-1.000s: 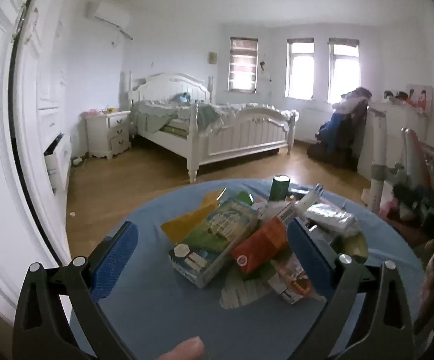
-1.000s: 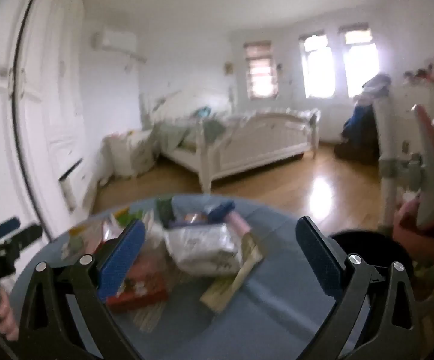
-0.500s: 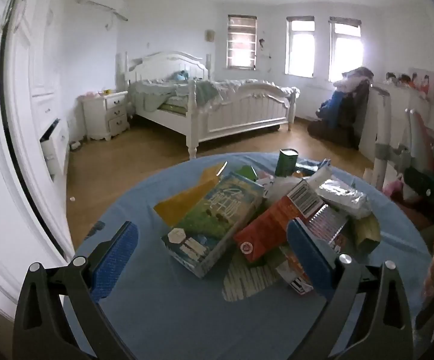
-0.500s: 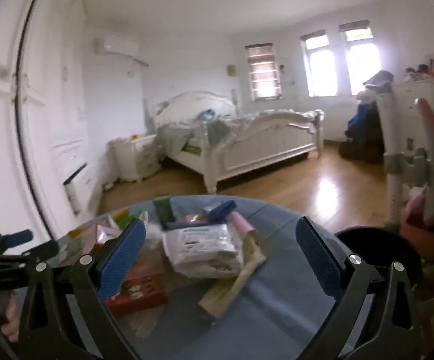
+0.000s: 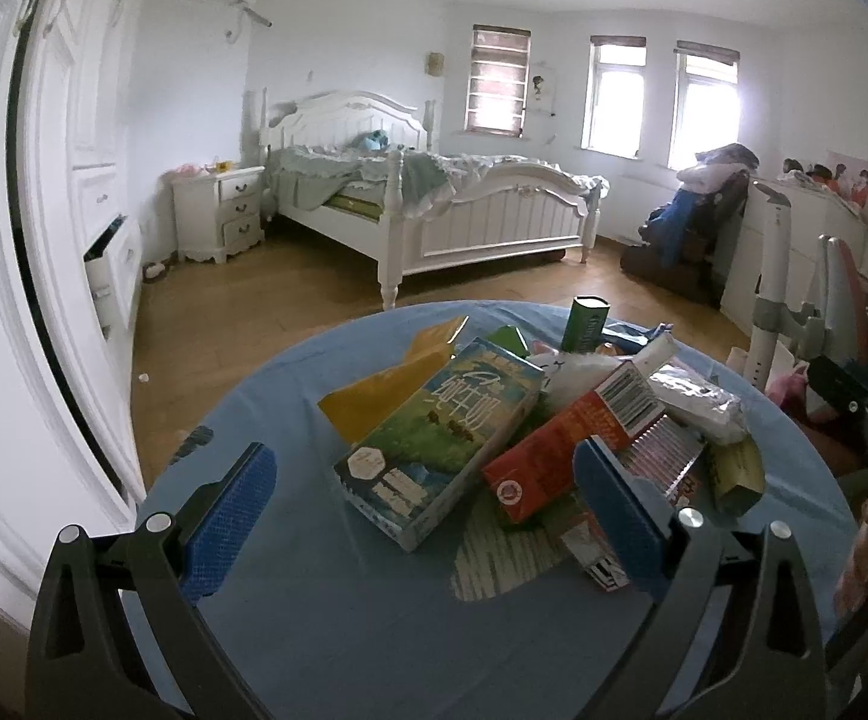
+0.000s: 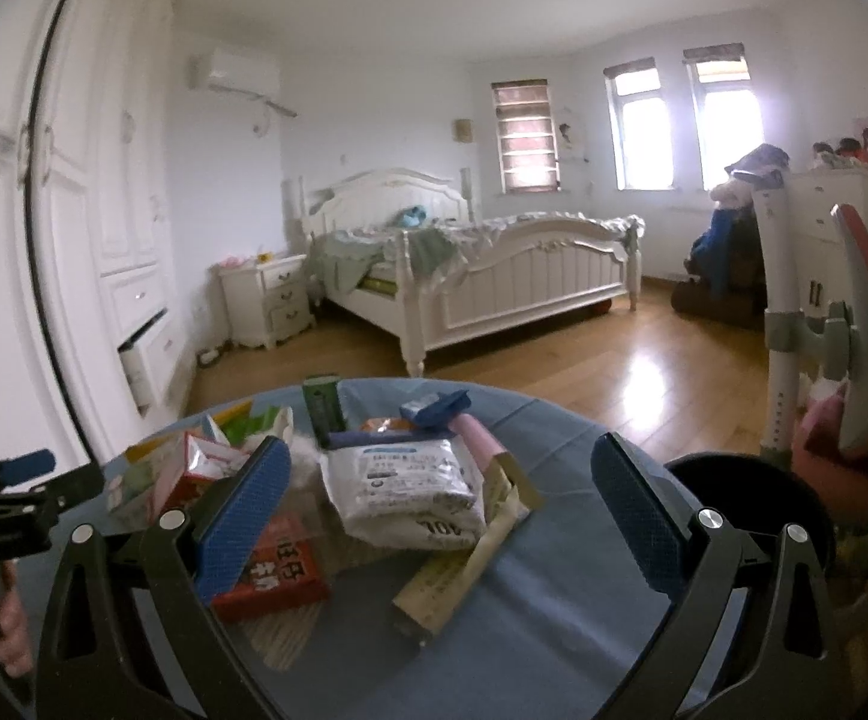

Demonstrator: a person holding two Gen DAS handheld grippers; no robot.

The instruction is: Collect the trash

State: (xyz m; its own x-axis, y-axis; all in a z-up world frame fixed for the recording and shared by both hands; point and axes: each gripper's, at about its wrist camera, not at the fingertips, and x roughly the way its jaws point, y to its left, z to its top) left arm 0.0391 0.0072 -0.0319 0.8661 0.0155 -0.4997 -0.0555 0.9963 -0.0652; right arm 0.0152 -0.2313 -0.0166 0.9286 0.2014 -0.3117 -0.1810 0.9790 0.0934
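A heap of trash lies on a round table with a blue cloth [image 5: 374, 630]. In the left wrist view a green-and-blue milk carton [image 5: 439, 438] and a red carton [image 5: 559, 450] lie in front of my open left gripper [image 5: 428, 516], whose fingers hold nothing. A green can [image 5: 583, 324] stands at the back. In the right wrist view a white plastic packet [image 6: 404, 480], a tan wrapper [image 6: 463, 570] and a red box [image 6: 278, 570] lie ahead of my open, empty right gripper [image 6: 439, 516]. A black bin [image 6: 745, 498] stands at the table's right edge.
A white bed [image 5: 445, 210] and nightstand [image 5: 218, 216] stand on the wooden floor beyond the table. White wardrobe doors [image 5: 74, 180] fill the left side. A chair [image 6: 853, 330] is at the right. The left gripper's handle and a hand [image 6: 8, 618] show at the right wrist view's left edge.
The left gripper has risen and tipped down, so the pile sits lower and larger in its view. The right view has steadied from blur and edged closer to the white packet.
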